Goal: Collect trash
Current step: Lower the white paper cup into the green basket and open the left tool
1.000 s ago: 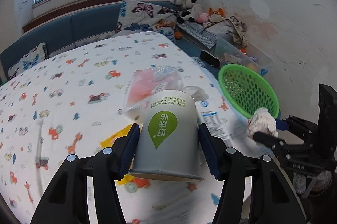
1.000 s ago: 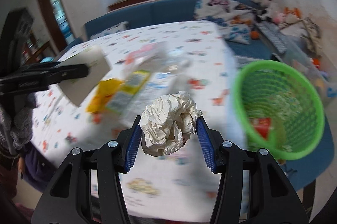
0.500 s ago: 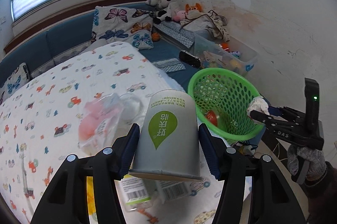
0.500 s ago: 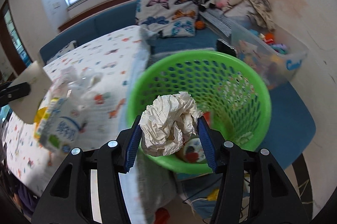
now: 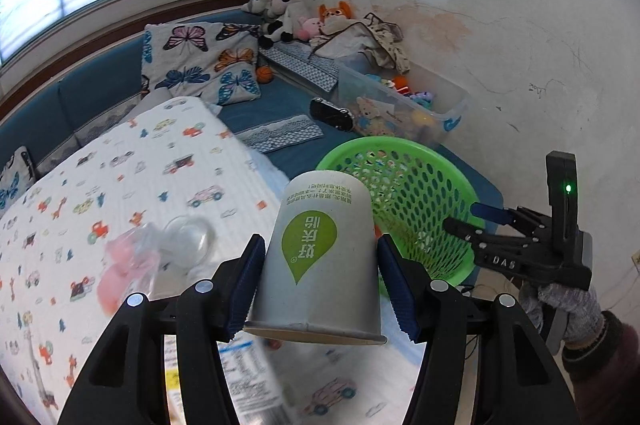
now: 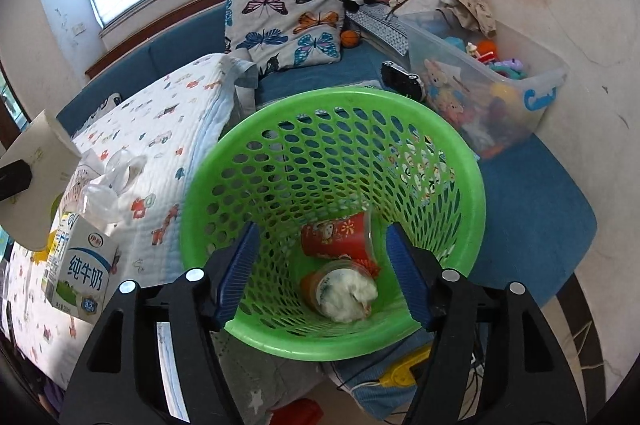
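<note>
My left gripper (image 5: 320,285) is shut on an upside-down grey paper cup (image 5: 320,261) with a green leaf logo, held over the table's right edge. The green mesh basket (image 5: 424,181) stands just right of it. My right gripper (image 6: 322,273) is open and empty above the basket (image 6: 248,145). The crumpled white paper ball (image 6: 348,295) lies at the basket's bottom beside a red cup (image 6: 340,239). The right gripper also shows in the left wrist view (image 5: 476,221). The cup shows at the far left of the right wrist view (image 6: 36,181).
On the patterned tablecloth (image 6: 168,129) stand a milk carton (image 6: 82,271) and crumpled clear plastic (image 6: 108,189); pink plastic wrapping (image 5: 132,261) lies left of the cup. A clear toy bin (image 6: 488,85), a blue bench and butterfly pillows (image 6: 284,25) sit behind the basket.
My right gripper moved over the basket, opened and let the paper ball drop in. My left gripper carried the cup rightward toward the basket.
</note>
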`<action>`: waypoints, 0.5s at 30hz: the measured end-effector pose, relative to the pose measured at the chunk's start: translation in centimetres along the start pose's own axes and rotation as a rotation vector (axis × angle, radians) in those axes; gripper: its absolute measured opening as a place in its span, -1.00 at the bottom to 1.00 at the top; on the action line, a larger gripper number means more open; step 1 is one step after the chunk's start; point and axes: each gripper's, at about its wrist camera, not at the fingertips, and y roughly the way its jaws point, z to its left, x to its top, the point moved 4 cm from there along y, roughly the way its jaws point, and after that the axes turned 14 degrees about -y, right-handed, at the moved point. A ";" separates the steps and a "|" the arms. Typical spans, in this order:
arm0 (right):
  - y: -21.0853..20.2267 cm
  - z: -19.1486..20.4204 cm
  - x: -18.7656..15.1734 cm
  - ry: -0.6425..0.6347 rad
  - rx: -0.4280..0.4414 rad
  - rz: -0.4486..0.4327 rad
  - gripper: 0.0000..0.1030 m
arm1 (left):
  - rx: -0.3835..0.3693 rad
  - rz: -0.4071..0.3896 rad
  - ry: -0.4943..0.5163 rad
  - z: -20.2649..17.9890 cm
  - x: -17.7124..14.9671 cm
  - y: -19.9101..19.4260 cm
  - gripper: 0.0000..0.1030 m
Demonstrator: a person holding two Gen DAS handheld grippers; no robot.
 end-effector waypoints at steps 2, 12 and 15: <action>-0.2 -0.3 0.0 0.000 -0.008 -0.004 0.30 | -0.007 0.005 0.011 -0.9 0.3 0.7 0.09; -1.8 -0.7 -1.0 0.013 0.001 -0.026 0.30 | -0.041 0.047 0.049 -4.7 0.7 4.5 0.10; -2.6 -0.7 -1.2 0.019 0.005 -0.043 0.30 | -0.040 0.058 0.060 -5.6 0.6 5.9 0.10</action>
